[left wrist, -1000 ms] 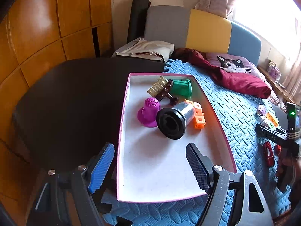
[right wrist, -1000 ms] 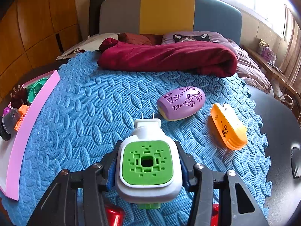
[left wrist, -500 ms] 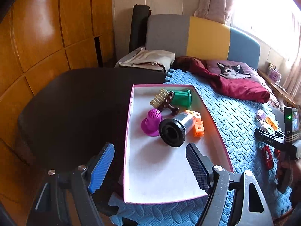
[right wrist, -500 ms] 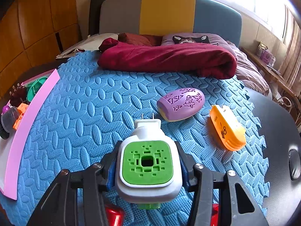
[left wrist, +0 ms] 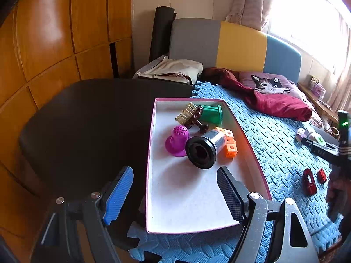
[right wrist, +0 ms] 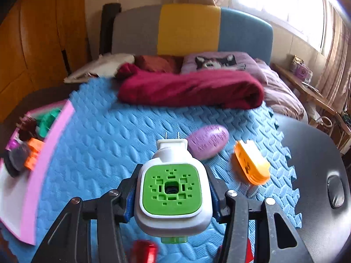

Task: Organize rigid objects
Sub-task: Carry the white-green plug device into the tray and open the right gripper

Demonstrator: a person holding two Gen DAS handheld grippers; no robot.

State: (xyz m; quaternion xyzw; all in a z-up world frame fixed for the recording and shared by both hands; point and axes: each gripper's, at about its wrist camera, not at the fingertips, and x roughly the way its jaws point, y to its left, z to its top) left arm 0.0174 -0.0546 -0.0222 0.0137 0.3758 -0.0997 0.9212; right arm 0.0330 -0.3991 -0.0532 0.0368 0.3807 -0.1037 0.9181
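Observation:
My right gripper is shut on a white plug-in device with a green face, held above the blue foam mat. A purple oval case and an orange case lie on the mat ahead of it. My left gripper is open and empty over the near end of the pink-rimmed white tray. The tray holds a black-capped jar, a magenta perforated cone, orange blocks, a green cup and a brown clip. The tray also shows at the left of the right wrist view.
A dark red blanket and a cat pillow lie at the back of the mat. Red toy pieces lie on the mat to the right. The dark round table extends left of the tray. The right gripper body shows at the far right.
The right gripper has lifted and moved with the plug-in device; its view is blurred by motion. The left gripper has pulled back and up a little from the tray, still open.

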